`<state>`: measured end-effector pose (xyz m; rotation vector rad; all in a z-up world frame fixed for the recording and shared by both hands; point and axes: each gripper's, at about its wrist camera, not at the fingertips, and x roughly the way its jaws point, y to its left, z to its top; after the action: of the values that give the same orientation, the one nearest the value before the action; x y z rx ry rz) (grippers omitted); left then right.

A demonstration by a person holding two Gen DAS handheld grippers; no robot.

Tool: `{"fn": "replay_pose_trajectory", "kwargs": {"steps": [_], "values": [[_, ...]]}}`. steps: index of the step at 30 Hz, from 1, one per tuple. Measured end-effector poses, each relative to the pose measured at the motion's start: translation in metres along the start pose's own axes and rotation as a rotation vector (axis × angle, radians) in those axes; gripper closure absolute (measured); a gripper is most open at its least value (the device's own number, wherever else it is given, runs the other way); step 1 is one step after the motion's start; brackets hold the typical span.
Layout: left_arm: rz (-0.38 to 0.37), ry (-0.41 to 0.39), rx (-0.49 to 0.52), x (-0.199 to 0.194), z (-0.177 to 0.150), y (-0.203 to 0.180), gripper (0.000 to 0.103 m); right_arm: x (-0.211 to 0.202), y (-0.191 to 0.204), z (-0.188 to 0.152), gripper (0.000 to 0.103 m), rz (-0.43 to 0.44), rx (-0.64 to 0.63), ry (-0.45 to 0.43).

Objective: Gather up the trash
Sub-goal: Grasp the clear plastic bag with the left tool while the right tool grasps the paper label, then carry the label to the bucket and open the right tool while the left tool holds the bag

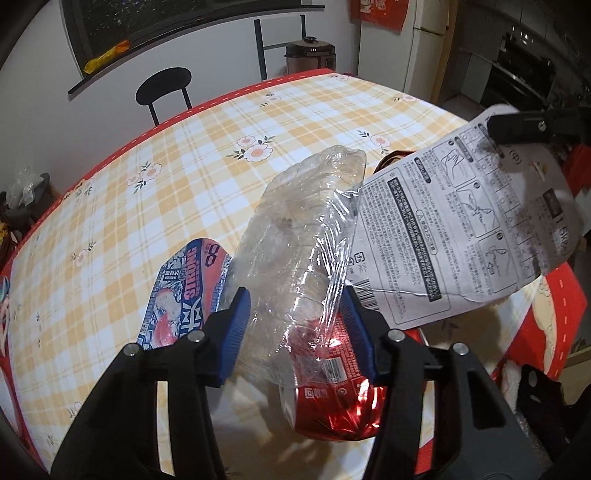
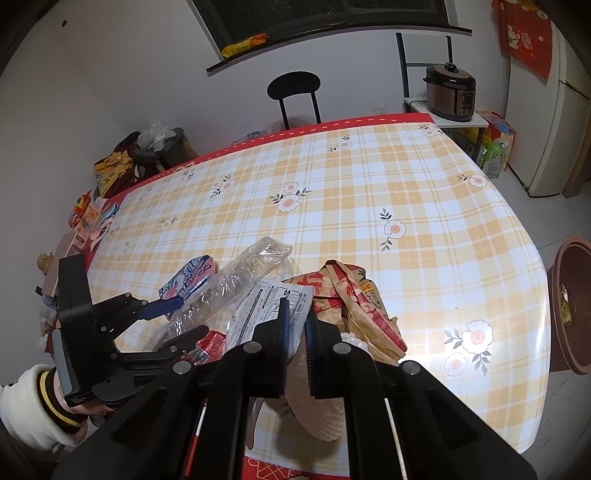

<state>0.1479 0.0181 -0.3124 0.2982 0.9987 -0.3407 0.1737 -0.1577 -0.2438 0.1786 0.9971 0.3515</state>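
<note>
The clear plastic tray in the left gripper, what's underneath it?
Under the clear plastic tray lies a crumpled red foil wrapper on the tablecloth. The wrapper's upper part is covered; anything beneath that can't be seen.

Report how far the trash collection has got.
Done: nothing shows as cleared. In hand: the right gripper pinches the white printed wrapper; the left gripper straddles the clear plastic tray, grip uncertain. Left on the table: red foil wrapper, blue-pink wrapper, brown paper bag.

White walls, dark window (image 2: 317, 11), black chair (image 2: 293, 86) behind checked floral tablecloth (image 2: 369, 192).
</note>
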Motion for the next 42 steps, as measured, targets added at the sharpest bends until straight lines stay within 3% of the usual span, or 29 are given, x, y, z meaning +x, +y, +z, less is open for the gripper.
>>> {"fn": "replay_pose_trajectory", "kwargs": {"steps": [5, 9, 12, 14, 17, 26, 42], "values": [[0.044, 0.024, 0.054, 0.008, 0.003, -0.006, 0.05, 0.001, 0.0, 0.0, 0.094, -0.001, 0.003, 0.002], [0.035, 0.01, 0.049, 0.007, 0.005, -0.005, 0.053, 0.001, -0.001, -0.001, 0.094, 0.002, 0.006, 0.0], [0.006, -0.04, 0.009, -0.007, 0.008, 0.002, 0.061, -0.002, -0.001, 0.0, 0.095, 0.011, 0.003, -0.009], [-0.015, -0.067, -0.032, -0.016, 0.011, 0.01, 0.074, -0.005, -0.001, 0.001, 0.096, 0.022, 0.002, -0.021], [-0.047, -0.103, -0.11, -0.028, 0.015, 0.026, 0.082, -0.009, 0.001, 0.004, 0.1, 0.047, 0.0, -0.042], [-0.036, -0.193, -0.232, -0.062, 0.014, 0.058, 0.084, -0.022, 0.018, 0.015, 0.1, 0.096, -0.036, -0.082], [0.091, -0.369, -0.474, -0.152, -0.021, 0.121, 0.083, -0.077, 0.036, 0.041, 0.1, 0.12, -0.091, -0.218]]}}
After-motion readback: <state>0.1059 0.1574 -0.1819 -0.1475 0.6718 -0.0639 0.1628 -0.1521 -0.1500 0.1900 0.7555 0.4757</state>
